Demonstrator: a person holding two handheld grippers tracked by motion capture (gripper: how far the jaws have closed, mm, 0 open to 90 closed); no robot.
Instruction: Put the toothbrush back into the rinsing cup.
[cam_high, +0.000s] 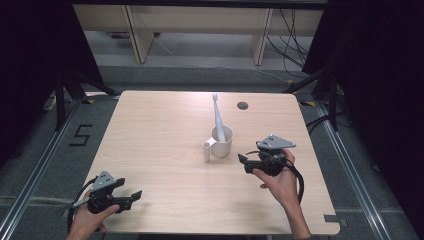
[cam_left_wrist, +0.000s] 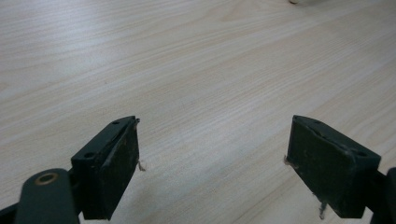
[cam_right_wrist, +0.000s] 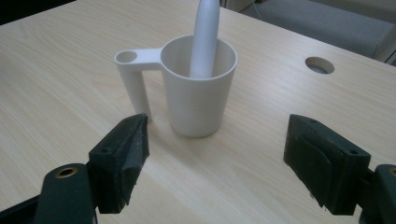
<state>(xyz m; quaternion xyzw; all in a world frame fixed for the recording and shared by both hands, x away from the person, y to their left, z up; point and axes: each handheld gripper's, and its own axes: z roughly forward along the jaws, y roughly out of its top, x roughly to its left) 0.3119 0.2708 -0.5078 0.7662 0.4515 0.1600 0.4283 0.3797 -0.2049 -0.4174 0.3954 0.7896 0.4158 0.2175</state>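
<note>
A white cup with a hollow post handle stands near the table's middle. A white toothbrush leans upright inside it. In the right gripper view the cup sits just beyond the jaws, the toothbrush rising out of it. My right gripper is open, a short way right of the cup and pointed at it, empty. My left gripper is open near the front left edge, held over bare wood with nothing between its jaws.
The wooden table has a round cable hole at the back, also seen in the right gripper view as a cable hole. Black curtains flank both sides. Desk legs and cables stand on the floor behind.
</note>
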